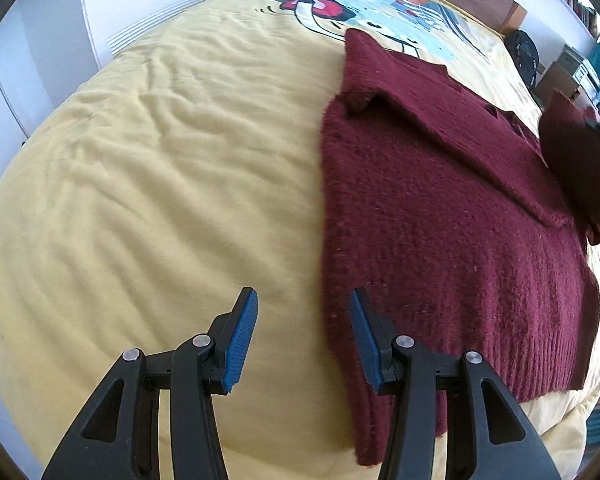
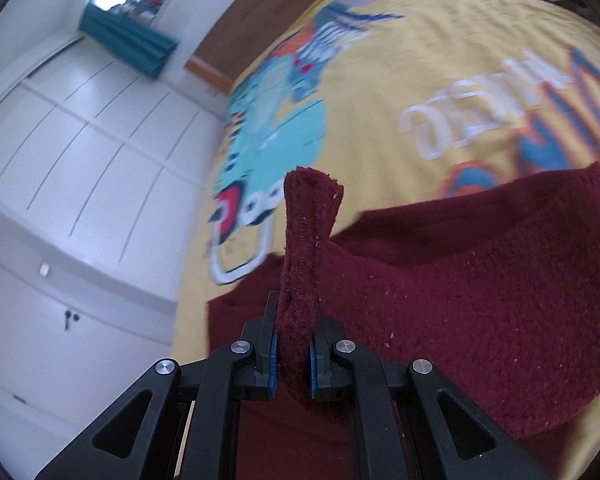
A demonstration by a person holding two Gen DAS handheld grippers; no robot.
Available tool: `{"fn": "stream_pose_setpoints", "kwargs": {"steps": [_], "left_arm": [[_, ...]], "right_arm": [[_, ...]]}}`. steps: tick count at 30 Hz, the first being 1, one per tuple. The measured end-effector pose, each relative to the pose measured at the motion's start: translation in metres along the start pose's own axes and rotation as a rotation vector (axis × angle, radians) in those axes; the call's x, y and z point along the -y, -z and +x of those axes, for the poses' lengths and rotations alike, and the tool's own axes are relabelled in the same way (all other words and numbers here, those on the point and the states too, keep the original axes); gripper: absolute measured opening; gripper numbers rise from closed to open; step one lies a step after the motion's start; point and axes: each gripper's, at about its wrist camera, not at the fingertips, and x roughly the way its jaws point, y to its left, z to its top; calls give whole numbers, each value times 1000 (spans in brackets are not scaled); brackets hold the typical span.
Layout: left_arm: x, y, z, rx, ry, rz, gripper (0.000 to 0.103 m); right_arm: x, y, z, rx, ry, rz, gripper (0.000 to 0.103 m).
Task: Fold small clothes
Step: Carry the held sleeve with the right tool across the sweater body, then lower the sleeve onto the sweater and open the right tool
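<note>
Partly folded: sweater (image 1: 440, 208) flat on bed (image 1: 160, 168), one side already over. Right gripper (image 2: 292, 354) clamped on, probably, a sleeve, lifted. Left gripper (image 1: 304, 336) parted, empty. Further folds left.

Maroon knitted sweater (image 1: 440, 216): spread on the yellow printed bedspread (image 1: 160, 184), right part of the left wrist view.
Folded sleeve (image 1: 440, 120): lies across the sweater's far part.
Left gripper (image 1: 304, 340): near edge, above the sweater's left border.
Right gripper (image 2: 292, 360): pinches a raised sweater strip (image 2: 308, 240).
White cupboard doors (image 2: 80, 152): left of the bed.
</note>
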Motion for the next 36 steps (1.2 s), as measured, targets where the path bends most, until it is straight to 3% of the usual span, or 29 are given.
{"fn": "stream_pose_setpoints", "kwargs": {"steps": [7,12,24,36], "left_arm": [[-20,4,-3,-1,5,-45,42],[-31,5,-5,-3,17,-68,42],[-42,10,-7,-11,30,-79,42],[-34,10,-4,-13,12,-59,42]], "right_arm": [[-58,22,50,-42,-95,-58,11],[-79,42,82,-87,-125,-81,12],[-76,114,128,-238,-55,-156,14],[-65,164,162,-350,32,-195,18]]}}
